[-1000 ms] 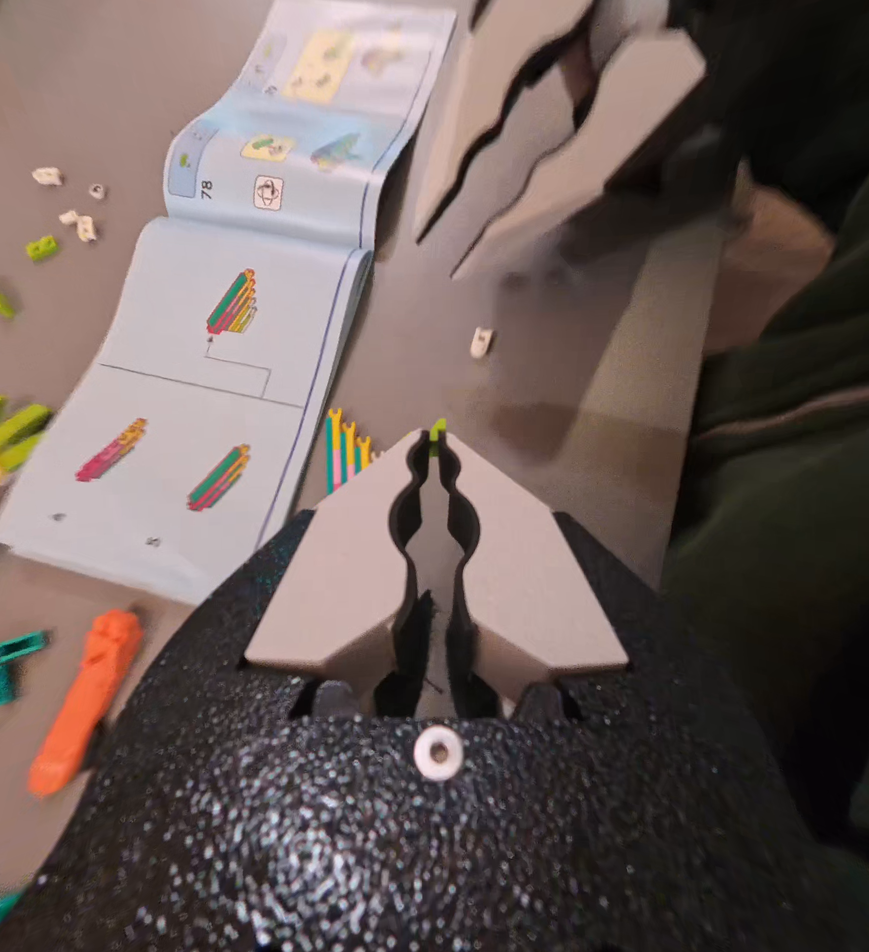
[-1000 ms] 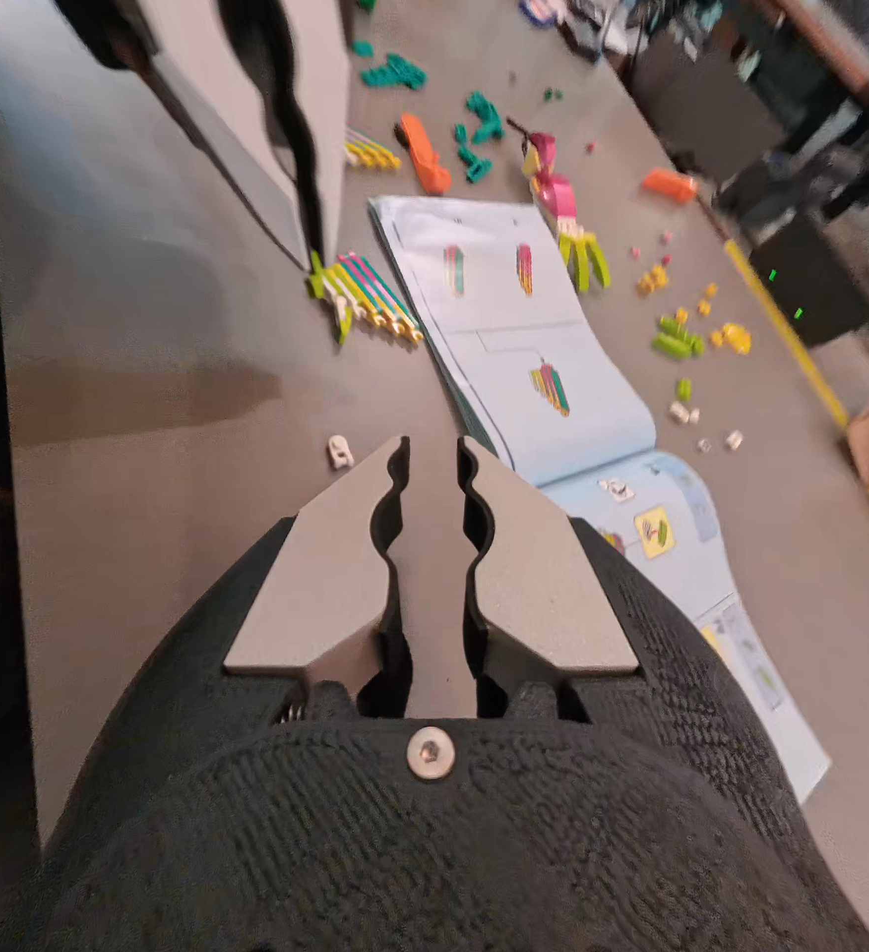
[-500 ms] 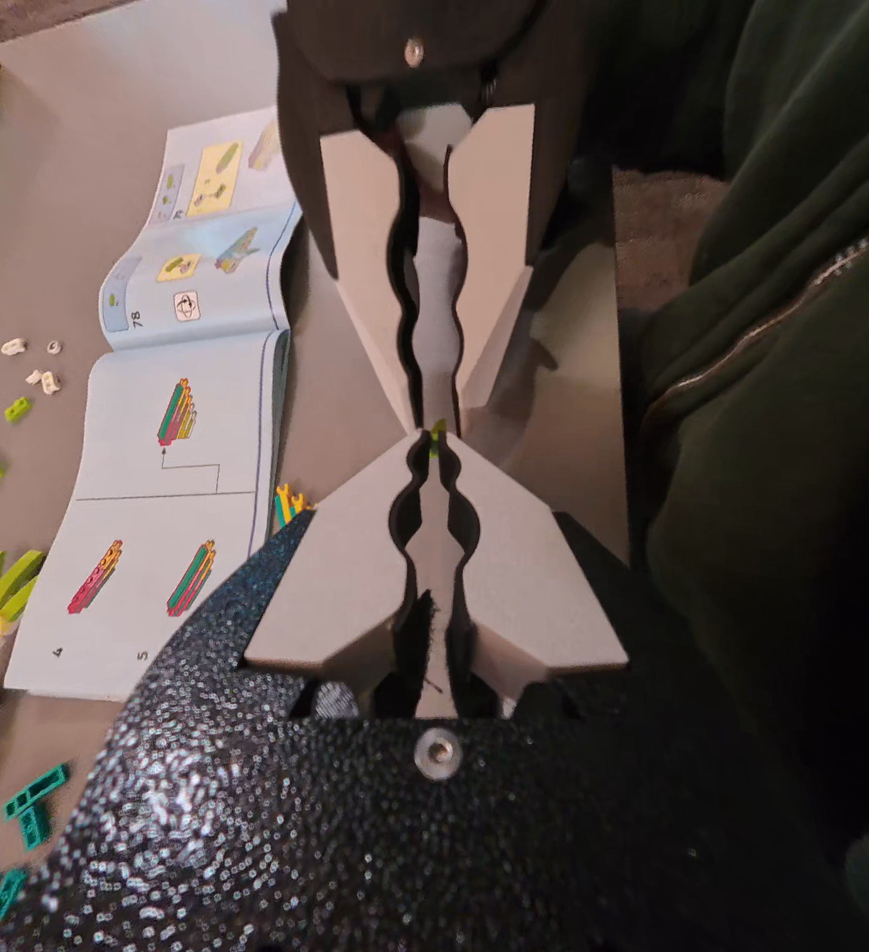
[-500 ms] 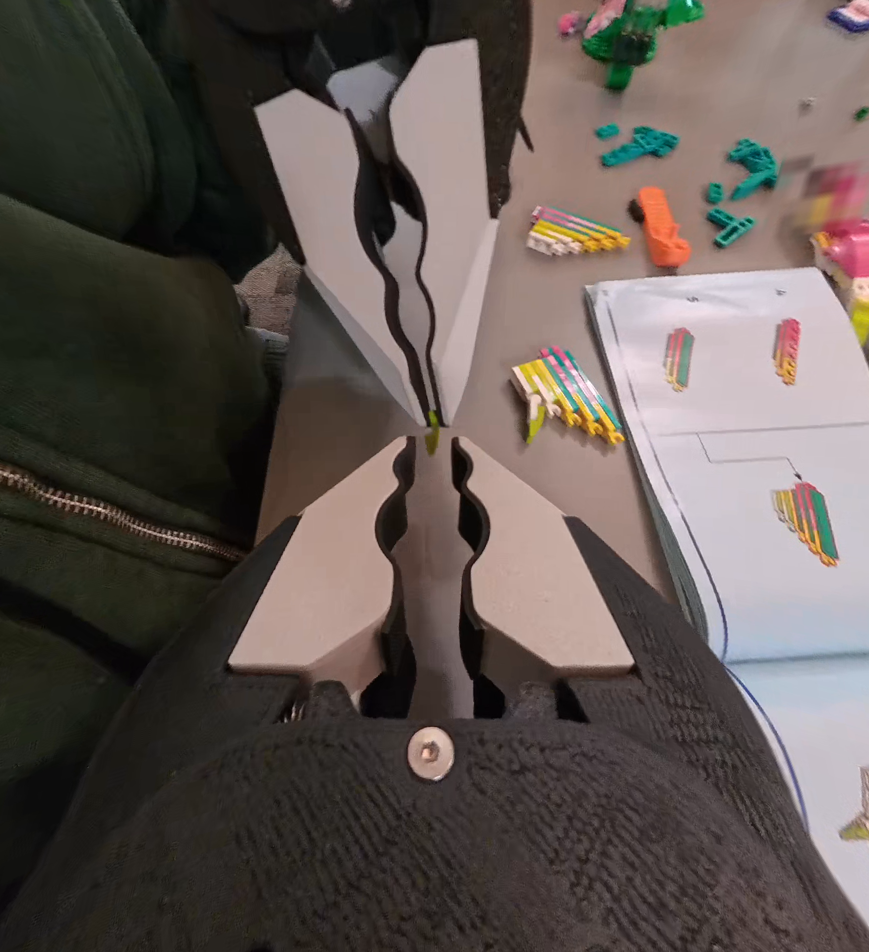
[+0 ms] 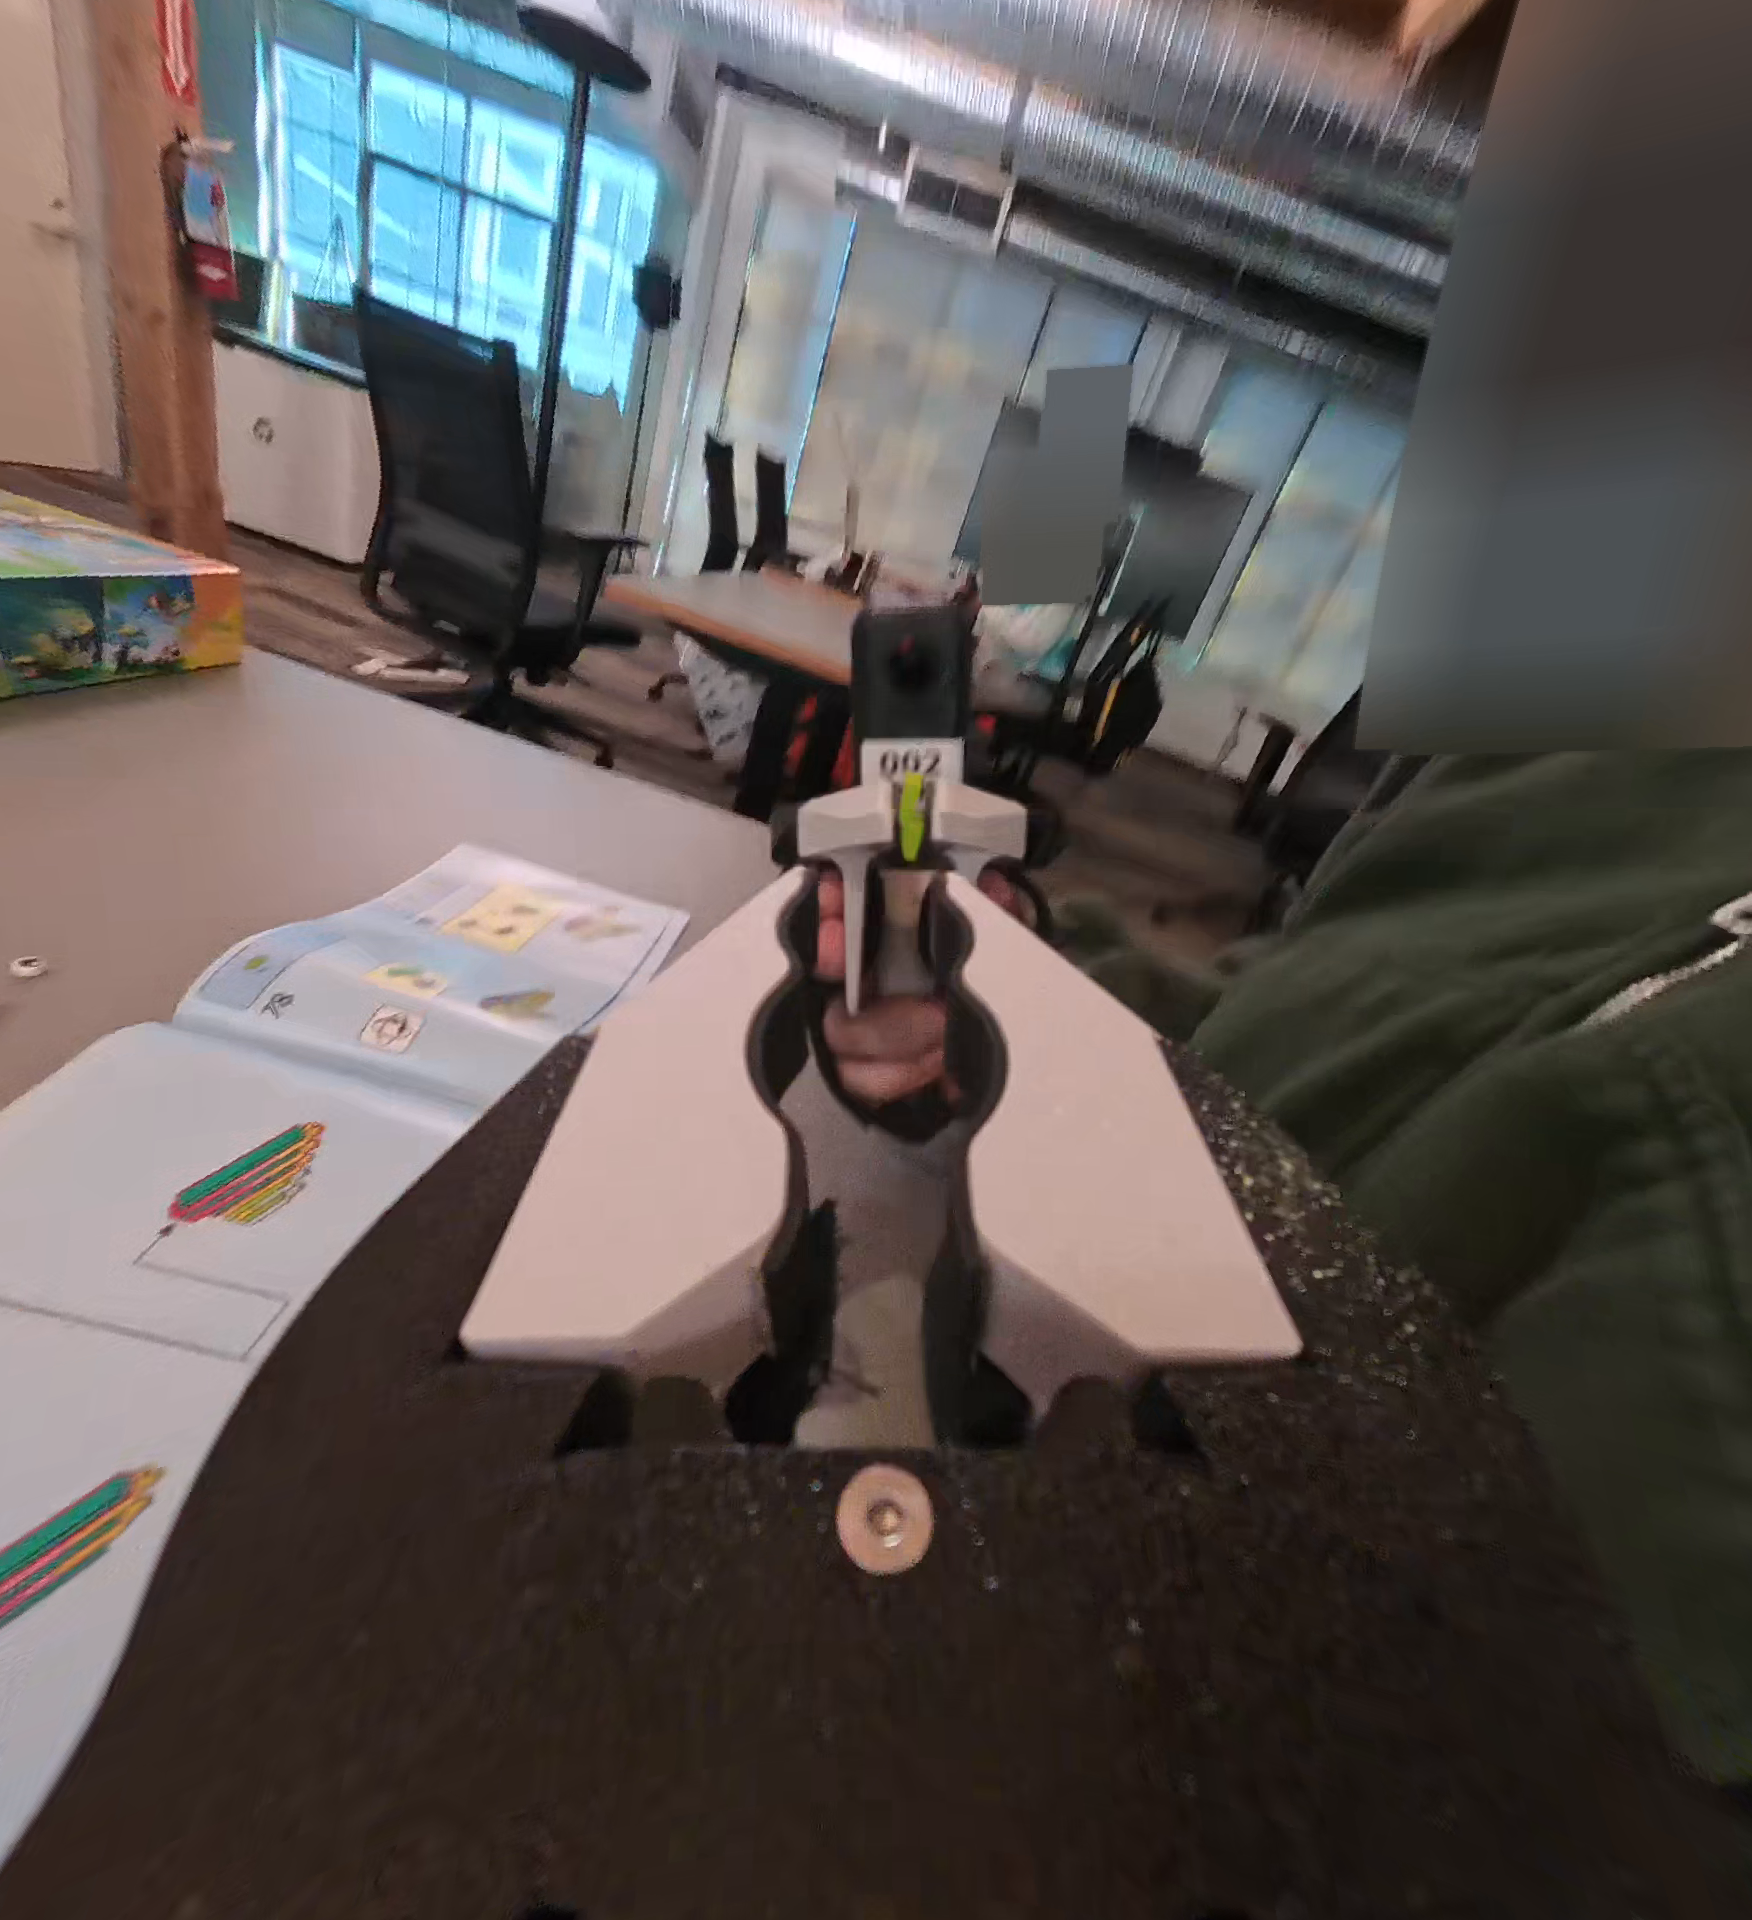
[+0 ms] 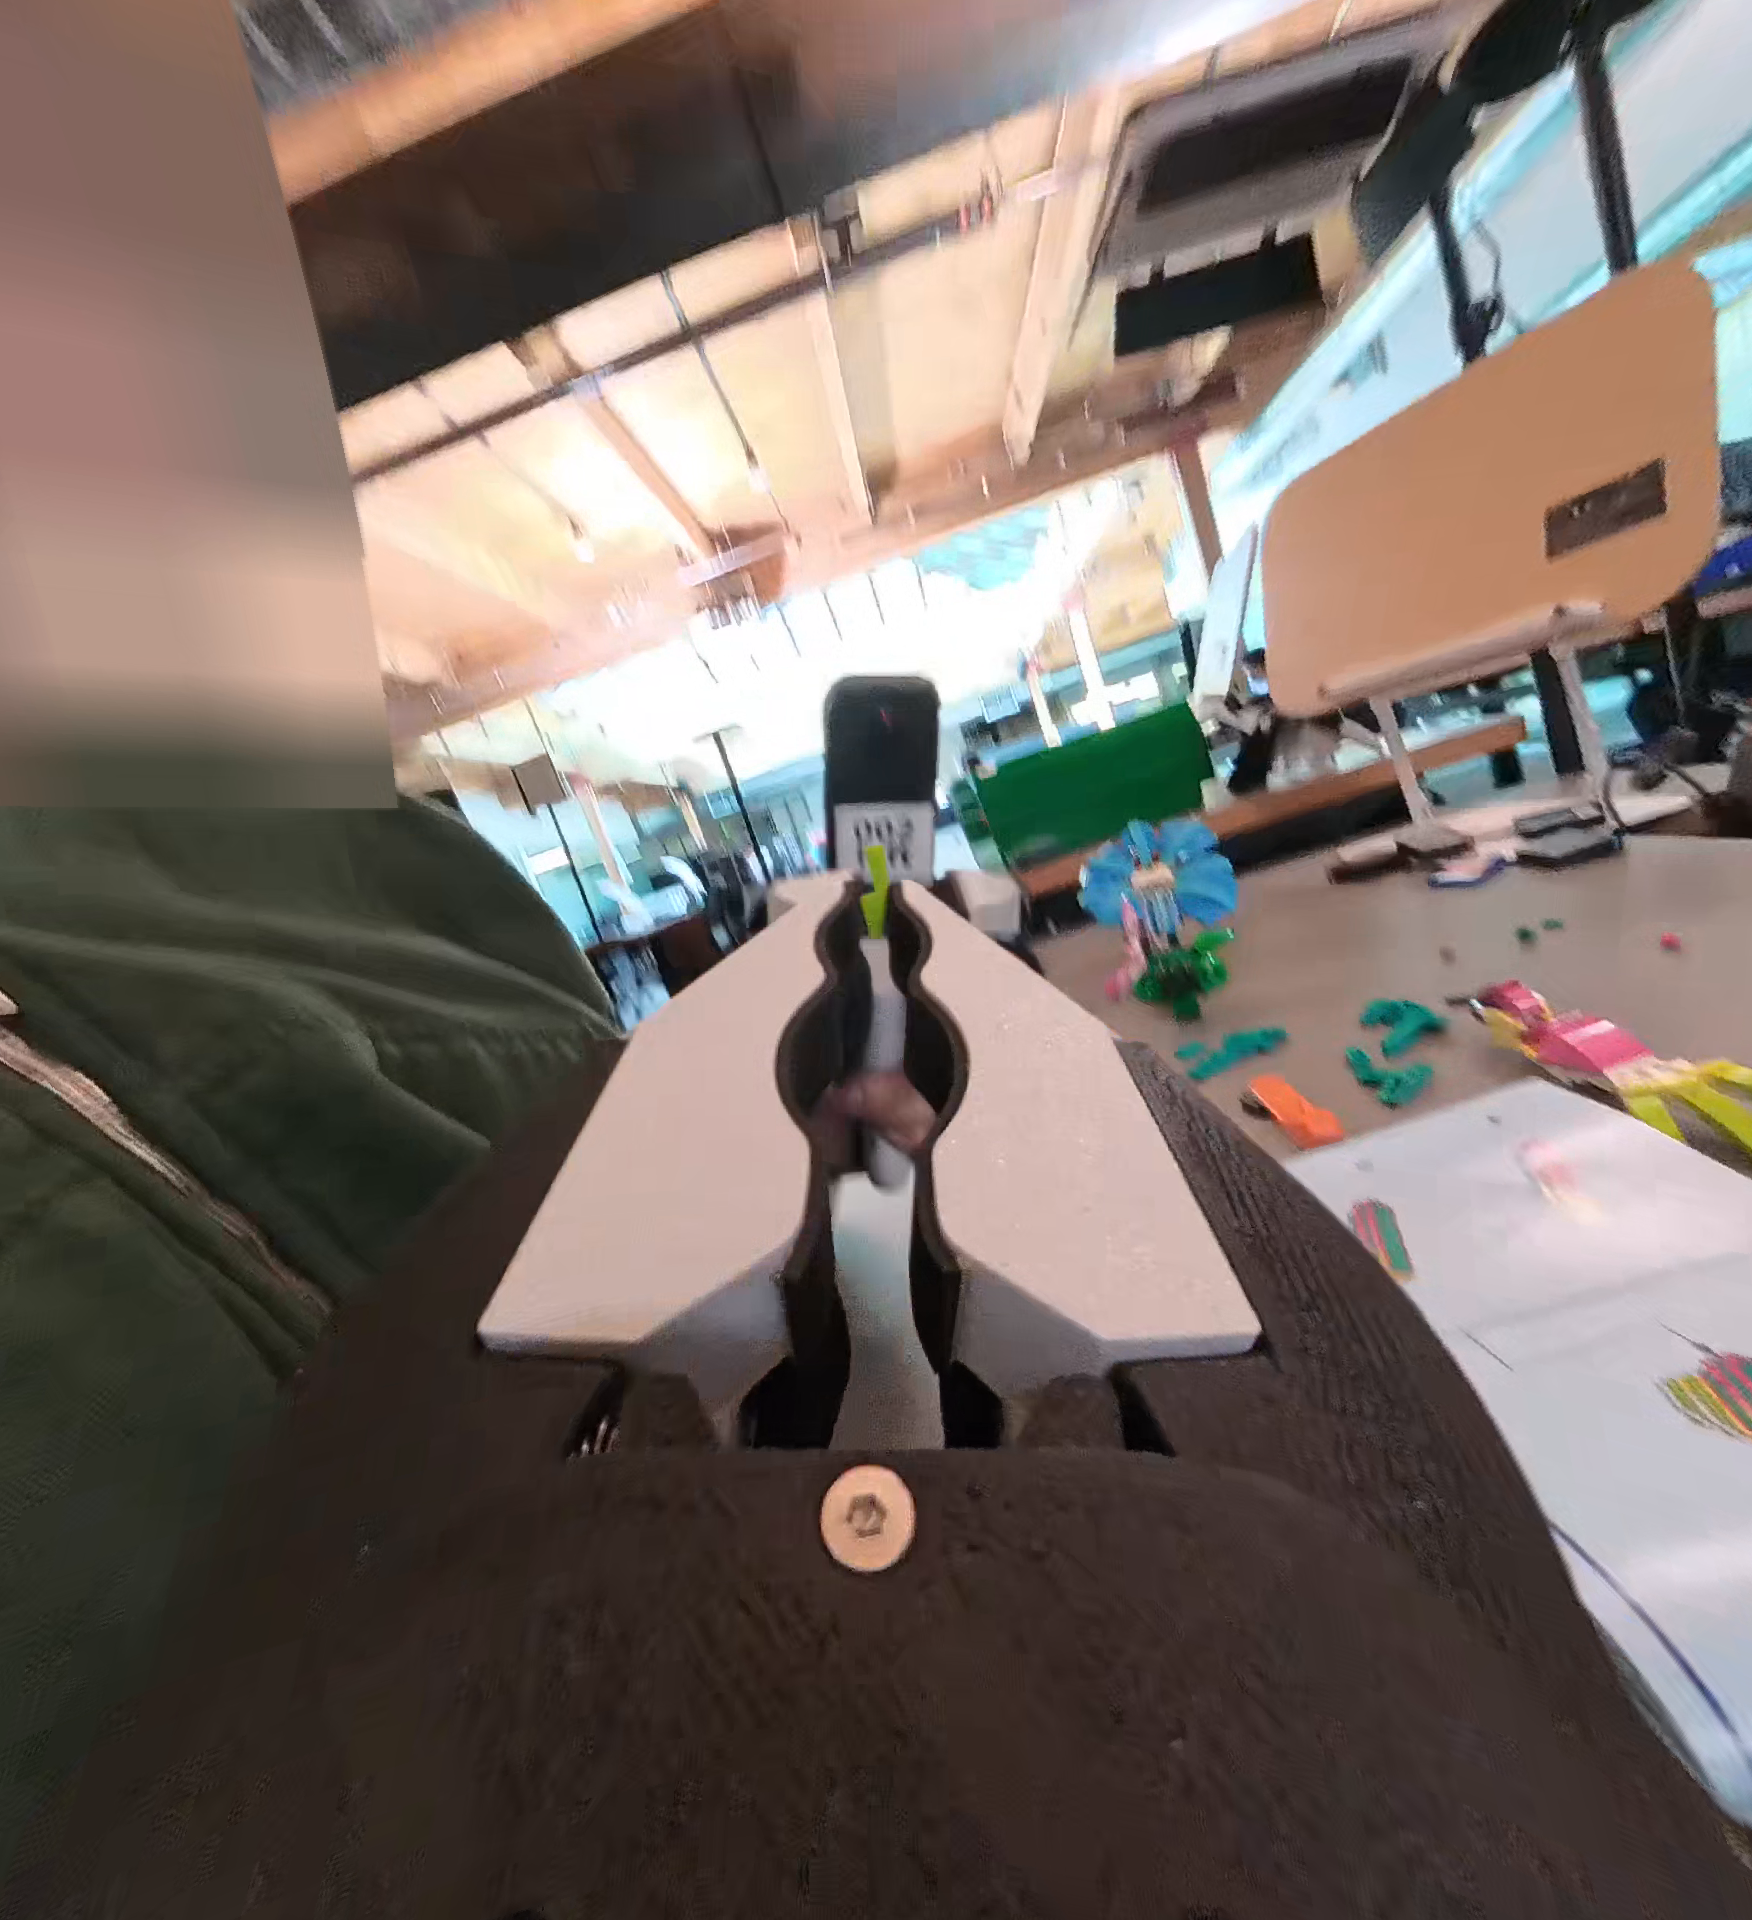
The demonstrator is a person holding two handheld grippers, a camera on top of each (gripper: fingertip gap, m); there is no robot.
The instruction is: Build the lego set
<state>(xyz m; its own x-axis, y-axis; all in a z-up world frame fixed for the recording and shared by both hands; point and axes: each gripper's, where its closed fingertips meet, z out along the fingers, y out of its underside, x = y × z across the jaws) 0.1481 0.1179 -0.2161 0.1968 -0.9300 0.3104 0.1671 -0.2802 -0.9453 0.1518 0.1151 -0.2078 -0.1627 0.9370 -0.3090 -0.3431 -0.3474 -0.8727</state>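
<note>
**Step in hand: transfer of a part between tools.**

1. The right gripper [image 6: 877,885] is closed on a slim lime green piece [image 6: 876,871], pinched at the very fingertips, with the piece's upper end standing clear above them.
2. The left gripper [image 5: 877,883] faces it tip to tip. Its jaws stand apart, with nothing visible between them.
3. Both tools are raised above the table [image 5: 228,790], close to the person's green jacket [image 5: 1578,1143].
4. The instruction booklet [image 5: 228,1143] lies open below, and the pink and lime model [image 6: 1599,1055] rests beyond it.

**Next move (a judgement).** Carry the piece down to its sub-assembly. The grip is shallow, so a twist or knock could spill the piece. Keep it upright and seat it with light pressure.
</note>
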